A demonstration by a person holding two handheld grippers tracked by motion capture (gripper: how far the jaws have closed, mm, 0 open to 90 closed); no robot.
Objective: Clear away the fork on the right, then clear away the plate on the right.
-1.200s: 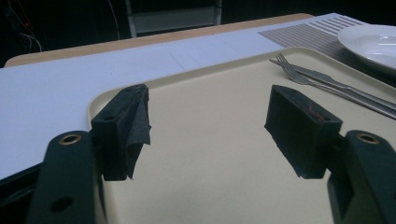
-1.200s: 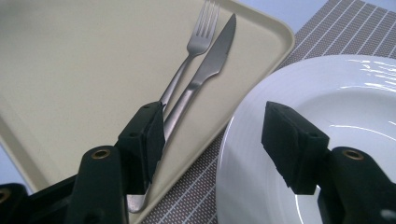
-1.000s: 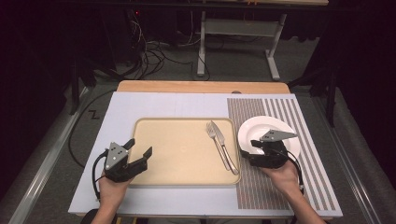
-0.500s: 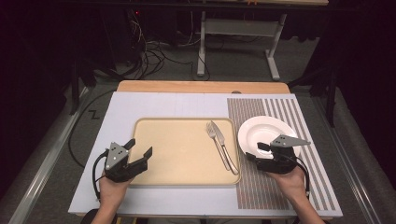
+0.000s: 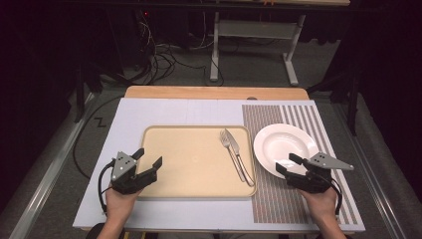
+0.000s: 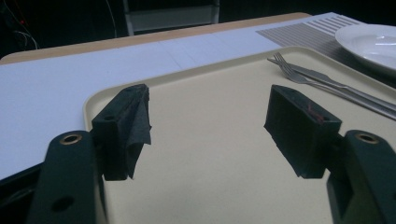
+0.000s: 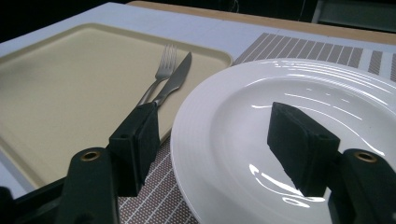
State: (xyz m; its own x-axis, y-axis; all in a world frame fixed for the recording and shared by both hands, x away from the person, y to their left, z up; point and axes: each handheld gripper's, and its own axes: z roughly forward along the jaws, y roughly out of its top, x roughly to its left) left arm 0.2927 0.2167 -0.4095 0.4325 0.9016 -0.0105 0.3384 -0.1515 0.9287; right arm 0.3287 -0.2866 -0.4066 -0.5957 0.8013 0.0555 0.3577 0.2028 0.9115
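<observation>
Holding a tool in each hand at the near edge of the bench (image 5: 189,107), we have the right tool (image 5: 288,165) at the near rim of the white plate (image 5: 278,142), jaws wide and just been opening further, nothing gripped. In the right gripper view the plate's rim (image 7: 187,135) runs between the two jaws: one jaw sits over the striped mat (image 7: 163,205) outside the rim, the other hangs over the plate's inner surface; we can't tell whether either pad touches the china. The plate itself sits flat on the striped mat (image 5: 298,114) at the right of the bench, just beside the right edge of the beige tray (image 5: 189,159), empty. On the tray, along its right side, a fork (image 5: 230,144) and a knife (image 5: 241,162) lie side by side, touching or nearly so, tines and blade tip pointing away from us, handles toward the near edge. Our left tool (image 5: 148,158) is at the tray's near-left corner, jaws wide as well, nothing between them; in the left gripper view both jaws (image 6: 205,126) stand over bare tray surface (image 6: 210,154), with the fork (image 6: 285,63) and the plate (image 6: 369,42) well off toward the far right. White sheet covers the left and middle of the bench under the tray; a strip of bare wood (image 5: 214,92) shows along the far edge. Both hands come in from the near side, a cable (image 5: 102,186) looping off the left tool.
</observation>
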